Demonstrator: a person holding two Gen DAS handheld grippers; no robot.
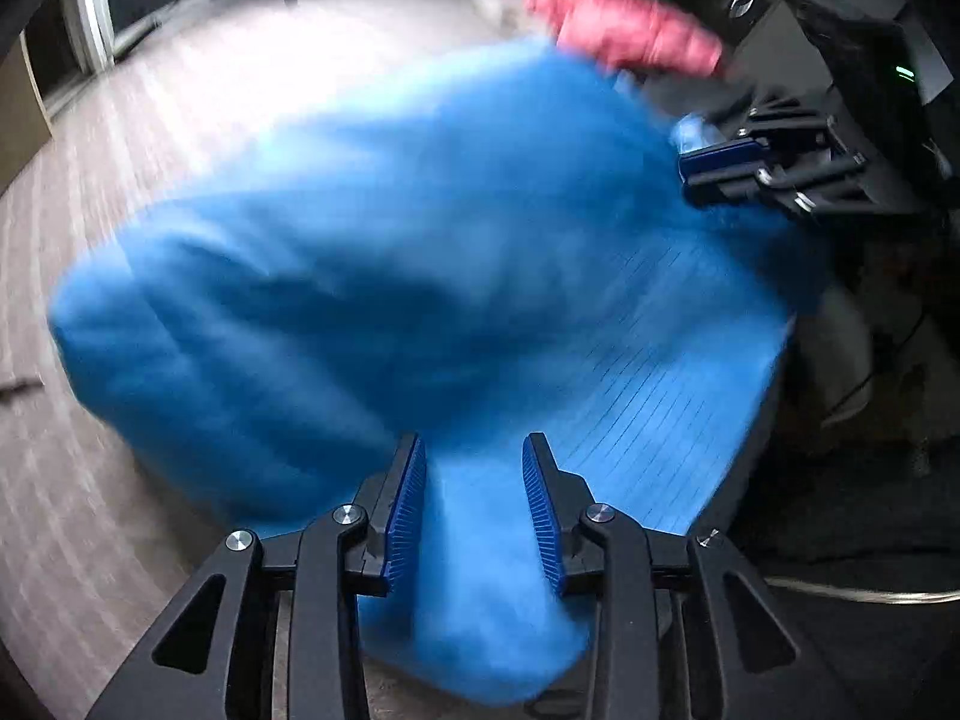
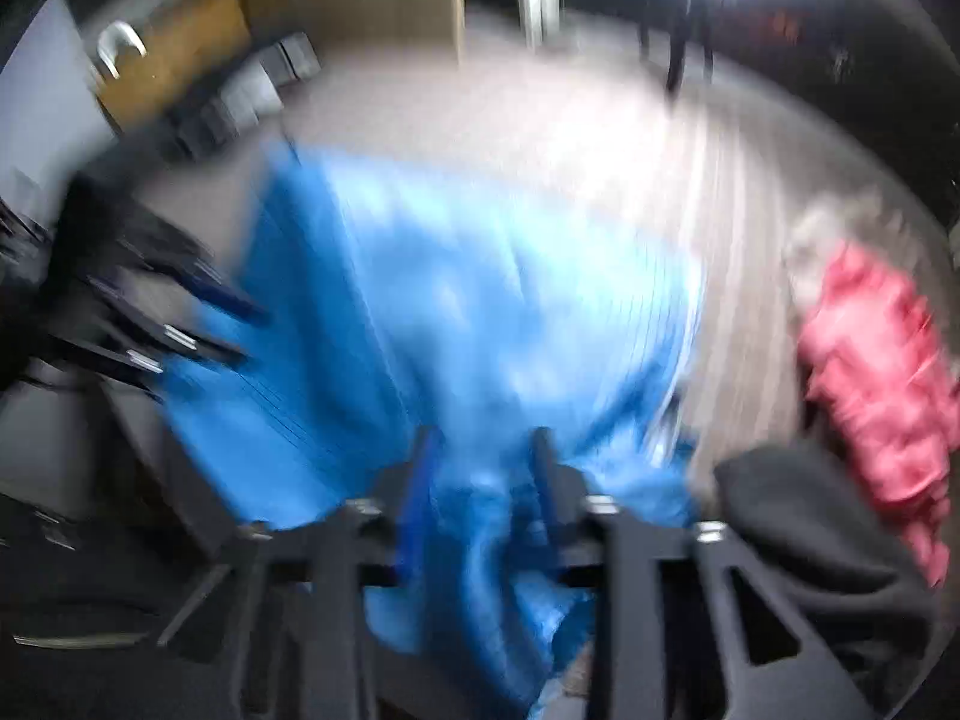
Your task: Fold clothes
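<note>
A blue garment with thin dark stripes (image 1: 420, 252) is spread over the wooden table (image 1: 120, 150), blurred by motion. My left gripper (image 1: 474, 480) has a bunch of the blue cloth between its blue pads, the jaws partly closed on it. My right gripper (image 1: 696, 165) shows in the left wrist view at the right, clamped on the garment's far edge. In the right wrist view the right gripper (image 2: 483, 468) holds a fold of the blue garment (image 2: 456, 300); the left gripper (image 2: 240, 324) shows at the left edge of the cloth.
A pink garment (image 1: 624, 24) lies at the far side of the table, also in the right wrist view (image 2: 882, 372). A black garment (image 2: 810, 540) lies beside it. Dark equipment (image 1: 870, 48) stands at the right. A wooden door (image 2: 168, 42) is behind.
</note>
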